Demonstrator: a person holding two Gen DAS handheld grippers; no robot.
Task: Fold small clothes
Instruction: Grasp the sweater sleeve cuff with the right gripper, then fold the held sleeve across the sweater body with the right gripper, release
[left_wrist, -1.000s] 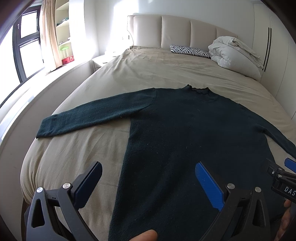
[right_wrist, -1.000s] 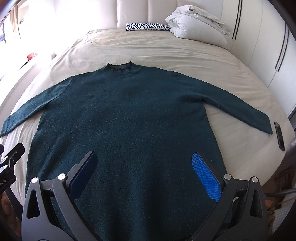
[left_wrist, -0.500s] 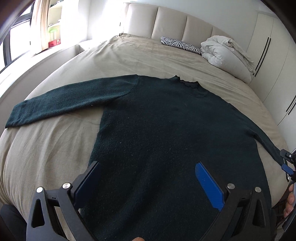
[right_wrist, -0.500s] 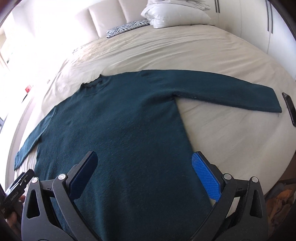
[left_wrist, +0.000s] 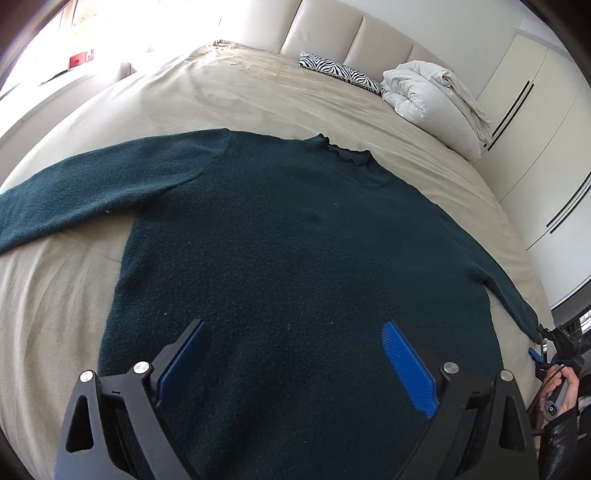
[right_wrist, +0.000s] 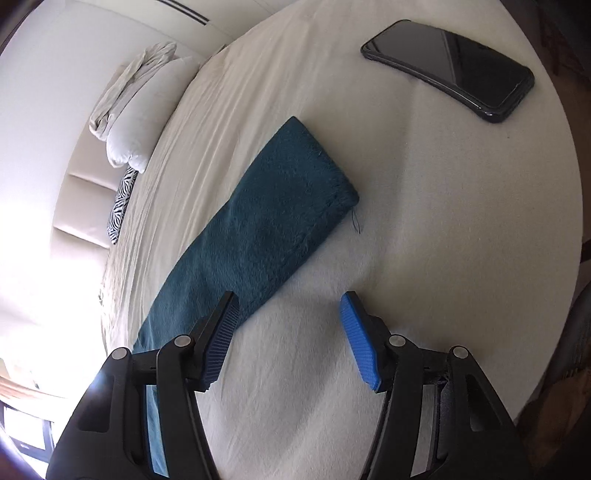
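Since the earlier frame, right gripper (right_wrist: 288, 332) has swung out to the sleeve (right_wrist: 266, 229) cuff, jaws closing, nothing gripped. Left gripper (left_wrist: 295, 365) hovers, closing, empty. Sweater (left_wrist: 295, 240) lies flat on bed (left_wrist: 240, 96); no fold made.

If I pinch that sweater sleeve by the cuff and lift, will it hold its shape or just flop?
Probably flop: the sleeve is soft, fuzzy knit lying limp and flat on the sheet, so it should drape from the pinch. It looks thick enough to grip without slipping. The right tongs are closing with only sheet between them, and the phone lies clear of the cuff.
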